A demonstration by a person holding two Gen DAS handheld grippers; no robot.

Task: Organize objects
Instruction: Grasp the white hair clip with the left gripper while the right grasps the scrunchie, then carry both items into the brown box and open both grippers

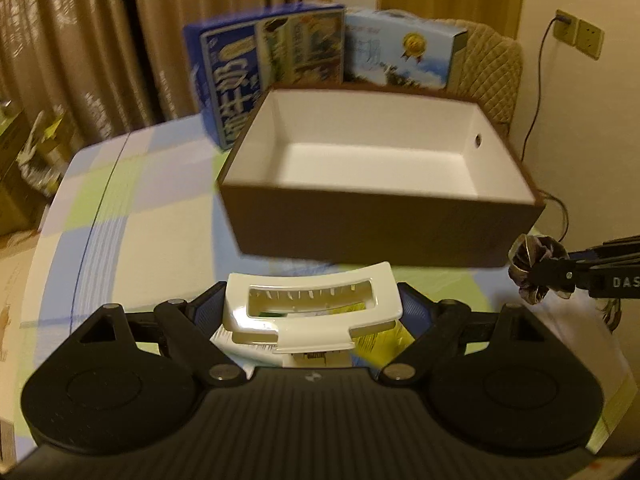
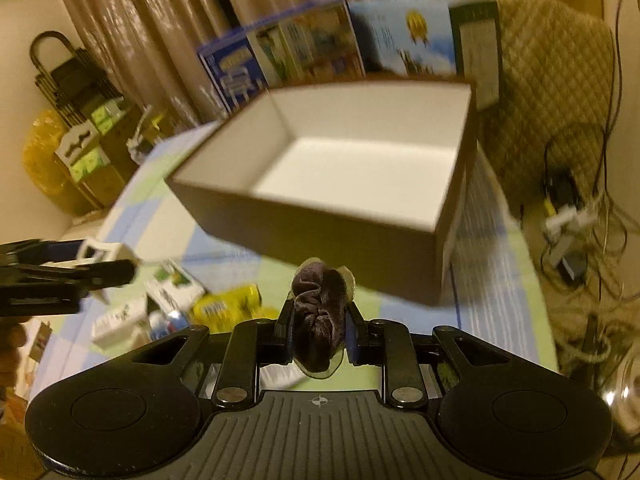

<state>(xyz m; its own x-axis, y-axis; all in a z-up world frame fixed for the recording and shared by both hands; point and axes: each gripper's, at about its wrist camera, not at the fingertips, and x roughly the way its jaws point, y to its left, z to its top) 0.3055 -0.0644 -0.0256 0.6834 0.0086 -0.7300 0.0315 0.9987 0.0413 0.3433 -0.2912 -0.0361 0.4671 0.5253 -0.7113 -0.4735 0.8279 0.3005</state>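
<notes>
Scrunchie (image 2: 320, 312) between right gripper (image 2: 319, 330) fingers (image 2: 285, 320)

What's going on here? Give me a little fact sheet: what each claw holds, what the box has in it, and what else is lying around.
left gripper: shut on a white hair claw clip
right gripper: shut on a dark purple scrunchie
brown box: open, white inside, nothing visible in it
table: checked cloth; small packets near the left gripper
behind box: two printed cartons standing upright
</notes>
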